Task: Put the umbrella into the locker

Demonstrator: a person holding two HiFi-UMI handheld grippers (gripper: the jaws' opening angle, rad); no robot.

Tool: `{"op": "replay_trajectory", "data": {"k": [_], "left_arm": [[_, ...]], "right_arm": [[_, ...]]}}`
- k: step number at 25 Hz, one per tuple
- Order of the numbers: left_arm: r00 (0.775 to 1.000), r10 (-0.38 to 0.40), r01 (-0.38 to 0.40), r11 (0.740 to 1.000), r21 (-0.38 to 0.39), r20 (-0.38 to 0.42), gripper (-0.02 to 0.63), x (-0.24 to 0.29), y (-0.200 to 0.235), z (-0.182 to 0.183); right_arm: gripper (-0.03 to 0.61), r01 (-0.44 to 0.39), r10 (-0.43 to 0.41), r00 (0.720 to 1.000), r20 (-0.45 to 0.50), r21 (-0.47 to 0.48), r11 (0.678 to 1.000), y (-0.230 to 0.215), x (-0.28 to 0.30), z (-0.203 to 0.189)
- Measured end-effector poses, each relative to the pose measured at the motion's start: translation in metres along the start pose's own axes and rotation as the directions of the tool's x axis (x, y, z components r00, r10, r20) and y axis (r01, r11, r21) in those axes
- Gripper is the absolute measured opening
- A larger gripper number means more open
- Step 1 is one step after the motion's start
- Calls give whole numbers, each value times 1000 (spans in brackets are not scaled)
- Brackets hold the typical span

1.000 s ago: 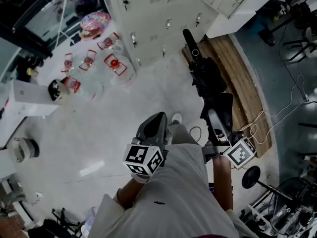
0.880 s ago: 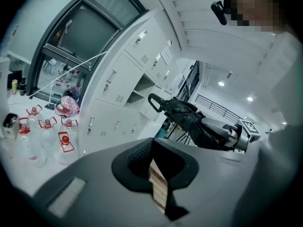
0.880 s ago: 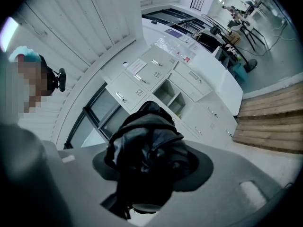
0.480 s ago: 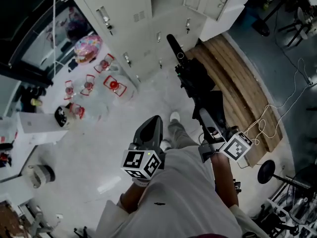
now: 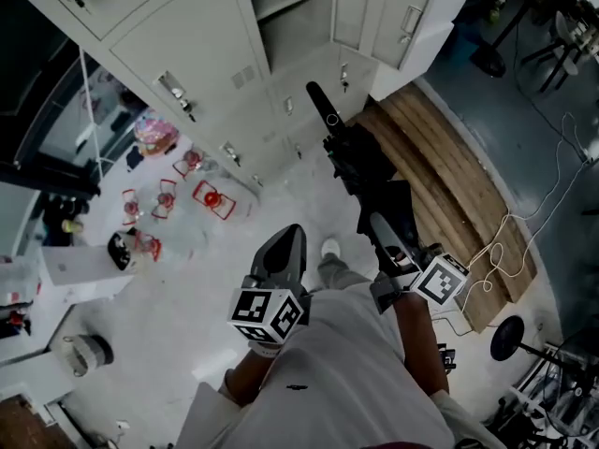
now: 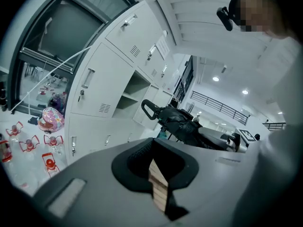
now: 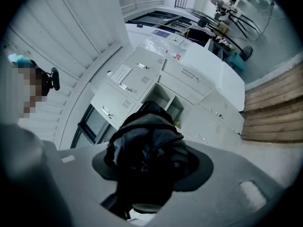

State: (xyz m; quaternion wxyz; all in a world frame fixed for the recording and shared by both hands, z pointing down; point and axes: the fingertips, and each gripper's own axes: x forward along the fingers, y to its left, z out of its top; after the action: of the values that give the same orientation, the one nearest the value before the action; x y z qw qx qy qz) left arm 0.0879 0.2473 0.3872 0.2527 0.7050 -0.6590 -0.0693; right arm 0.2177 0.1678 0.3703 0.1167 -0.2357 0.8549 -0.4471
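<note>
Counts: 1 umbrella, 2 grippers, 1 locker bank with 1 open compartment, 1 wooden platform, 1 pink patterned item, and red-framed holders, probably 5, though they are small and blurry.

Left of the locker bank [image 5: 201, 54]: a white box [image 5: 80, 267] on the floor, the red-framed holders [image 5: 213, 199] scattered at the bank's foot, and the pink patterned item [image 5: 154, 131] against its left end.

Locker bank: pale grey metal doors with handles and vents. The open compartment [image 5: 295, 31] is near its middle, with a shelf visible inside.

Below the bank, the left gripper [image 5: 293, 234] points toward the lockers. Its jaws are pressed together with nothing pinched.

Just right of it, the umbrella [image 5: 360, 162] is black and folded, its fabric bunched. The handle end aims at the locker bank, near the doors under the open compartment. It is outside the locker, held in the air.

The right gripper [image 5: 388, 241] has its jaws pinching the umbrella's bunched fabric at the end away from the bank.

Right of the bank, the wooden platform [image 5: 459, 176] lies flat on the floor, running away from the bank's right end. A white cable [image 5: 529, 223] loops over its far edge.

The floor [image 5: 187, 325] is pale polished grey in front of the bank, and darker blue-grey past the platform. The room is a workshop, with stands and gear along the right edge.
</note>
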Motion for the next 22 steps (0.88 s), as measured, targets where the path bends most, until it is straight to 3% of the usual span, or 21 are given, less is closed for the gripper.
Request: {"op": "replay_trajectory", "data": {"k": [10, 19, 22], "left_arm": [[999, 47, -47, 998, 37, 13, 11, 82, -4, 23], [996, 54, -53, 998, 16, -67, 11, 125, -15, 11], [995, 38, -36, 999, 25, -94, 11, 139, -18, 10]], "right_arm": [[249, -44, 45, 998, -44, 8, 999, -48, 56, 58], [249, -22, 22, 999, -34, 15, 1000, -76, 59, 85], [250, -29, 30, 999, -13, 69, 997, -84, 56, 88]]}}
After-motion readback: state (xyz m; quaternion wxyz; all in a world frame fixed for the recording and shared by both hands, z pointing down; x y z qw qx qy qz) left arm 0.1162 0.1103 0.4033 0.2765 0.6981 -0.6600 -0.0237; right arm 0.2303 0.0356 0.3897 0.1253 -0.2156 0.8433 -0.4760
